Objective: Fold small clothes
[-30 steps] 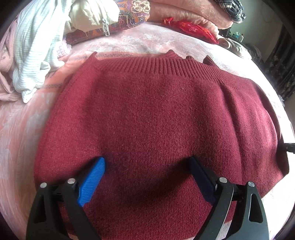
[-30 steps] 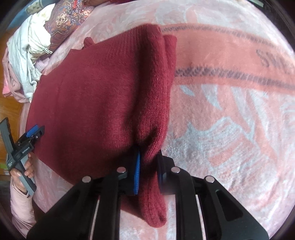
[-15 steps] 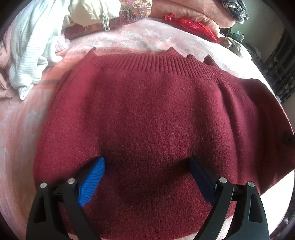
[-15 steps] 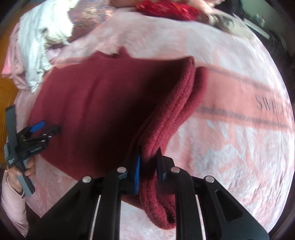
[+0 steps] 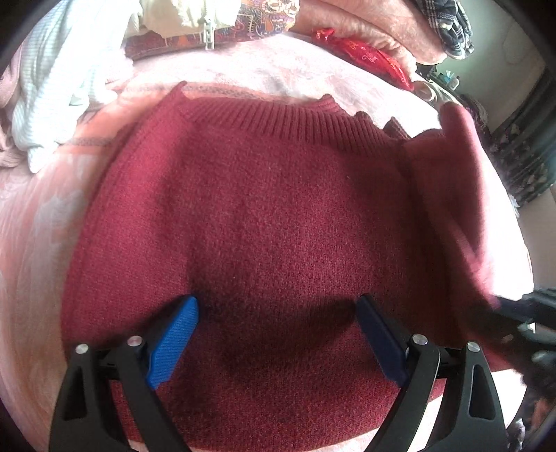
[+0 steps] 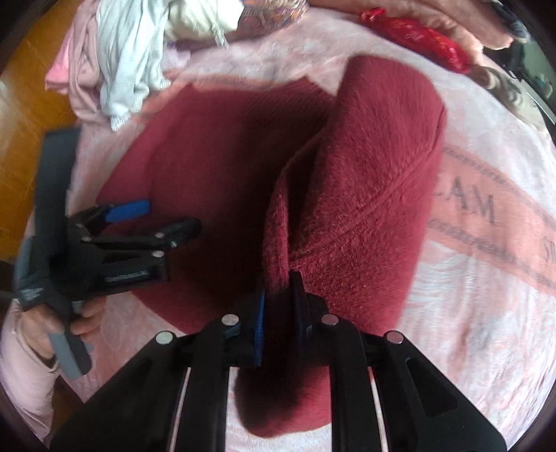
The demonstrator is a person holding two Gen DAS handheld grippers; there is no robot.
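A dark red knitted sweater lies spread on a pink blanket, ribbed hem at the far side. My left gripper is open and hovers just above the sweater's near part, holding nothing. It also shows in the right wrist view, at the sweater's left edge. My right gripper is shut on the sweater's right side and sleeve, lifted off the blanket and raised over the sweater's body. The lifted fold shows blurred in the left wrist view.
A heap of white, striped and patterned clothes lies at the far left of the bed. A red packet and pink bedding lie at the back. Wooden floor shows left of the bed.
My right gripper has lifted the sweater's right side and carried it leftward over the body. My left gripper stayed open above the sweater's near part.
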